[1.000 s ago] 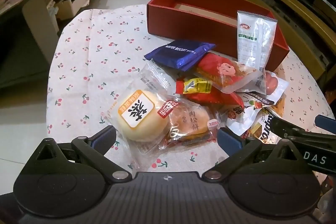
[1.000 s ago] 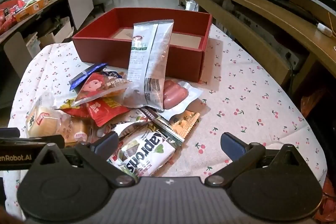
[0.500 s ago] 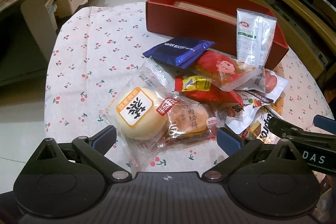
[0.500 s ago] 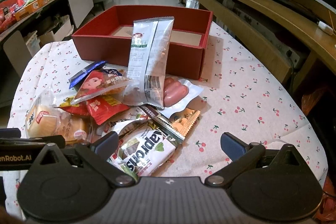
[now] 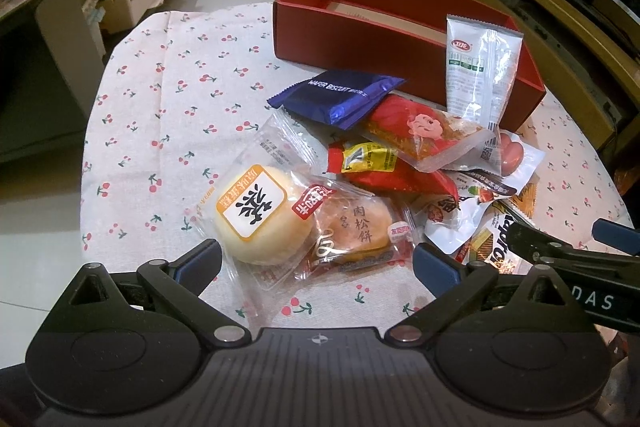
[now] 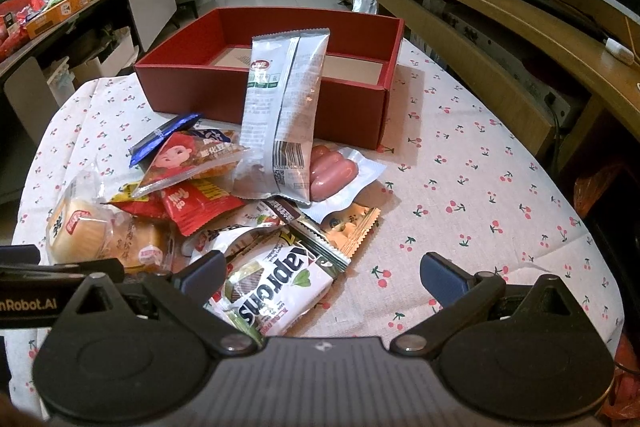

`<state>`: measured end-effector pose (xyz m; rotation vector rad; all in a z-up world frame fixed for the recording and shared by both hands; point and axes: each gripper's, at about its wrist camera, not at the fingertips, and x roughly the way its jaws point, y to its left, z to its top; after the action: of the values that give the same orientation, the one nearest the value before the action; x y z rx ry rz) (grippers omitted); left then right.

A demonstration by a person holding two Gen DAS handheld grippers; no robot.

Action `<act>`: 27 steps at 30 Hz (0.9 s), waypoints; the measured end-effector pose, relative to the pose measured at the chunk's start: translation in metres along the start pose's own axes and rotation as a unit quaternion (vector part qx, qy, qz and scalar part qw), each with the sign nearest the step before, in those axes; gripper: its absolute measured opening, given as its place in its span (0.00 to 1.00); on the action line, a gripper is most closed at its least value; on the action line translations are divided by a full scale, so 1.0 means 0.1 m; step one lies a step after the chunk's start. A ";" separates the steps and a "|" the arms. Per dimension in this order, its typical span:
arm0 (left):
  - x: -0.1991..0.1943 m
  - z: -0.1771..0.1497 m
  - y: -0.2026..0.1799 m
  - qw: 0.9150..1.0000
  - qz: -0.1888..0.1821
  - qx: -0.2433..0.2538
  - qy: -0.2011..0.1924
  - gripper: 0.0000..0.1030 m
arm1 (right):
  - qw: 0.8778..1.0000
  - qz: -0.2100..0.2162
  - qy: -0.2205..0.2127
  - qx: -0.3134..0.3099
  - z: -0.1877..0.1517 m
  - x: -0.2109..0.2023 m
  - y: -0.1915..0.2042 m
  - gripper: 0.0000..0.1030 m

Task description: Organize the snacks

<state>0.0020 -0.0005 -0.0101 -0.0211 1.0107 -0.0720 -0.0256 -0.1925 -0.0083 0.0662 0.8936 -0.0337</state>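
A heap of snack packets lies on a round table with a cherry-print cloth [image 5: 168, 99]. Nearest my left gripper [image 5: 316, 261] are a wrapped round bun [image 5: 260, 215] and a meat-floss cake [image 5: 356, 231]; the gripper hangs open just short of them. Behind sit a blue wafer packet [image 5: 340, 97], red packets and a silver-white packet [image 6: 284, 115] leaning on an empty red box [image 6: 280, 95]. My right gripper [image 6: 324, 273] is open, its left finger over a green-and-white packet [image 6: 276, 291]. A sausage pack [image 6: 332, 171] lies beside it.
A long wooden bench [image 6: 500, 39] runs along the right of the table. To the left stands a low table [image 6: 60, 7] loaded with boxes and packets. Bare cloth [image 6: 480, 187] lies on the right side of the table. The floor drops away past the table's edge.
Both grippers have eased a little forward toward the heap, so the snacks sit slightly lower and nearer in both views. Both stay open and nothing on the table has moved.
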 end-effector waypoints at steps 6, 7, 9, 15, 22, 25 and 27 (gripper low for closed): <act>0.00 0.00 0.00 1.000 0.000 0.000 0.000 1.00 | 1.000 0.000 0.000 0.000 0.00 0.00 0.00 1.00; 0.00 0.00 0.00 1.000 0.000 0.000 0.000 1.00 | 1.000 0.000 -0.001 0.000 0.00 0.00 0.00 1.00; 0.00 0.00 0.00 1.000 0.000 0.000 0.000 1.00 | 1.000 0.001 0.000 0.000 0.00 0.00 0.00 1.00; 0.00 0.00 0.00 1.000 0.000 0.000 0.000 1.00 | 1.000 0.001 0.000 0.001 0.00 0.00 0.00 1.00; 0.00 -0.02 0.00 1.000 -0.001 0.000 0.000 1.00 | 1.000 0.002 0.002 0.000 -0.01 0.01 0.01 1.00; 0.00 -0.03 0.00 1.000 -0.003 0.001 -0.001 1.00 | 1.000 0.002 0.002 0.000 -0.01 0.01 0.01 1.00; 0.01 -0.03 0.00 1.000 -0.004 0.001 -0.001 1.00 | 1.000 0.003 0.003 -0.001 -0.01 0.02 0.01 1.00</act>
<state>0.0001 -0.0002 -0.0120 -0.0234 1.0082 -0.0791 -0.0251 -0.1914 -0.0098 0.0675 0.8988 -0.0261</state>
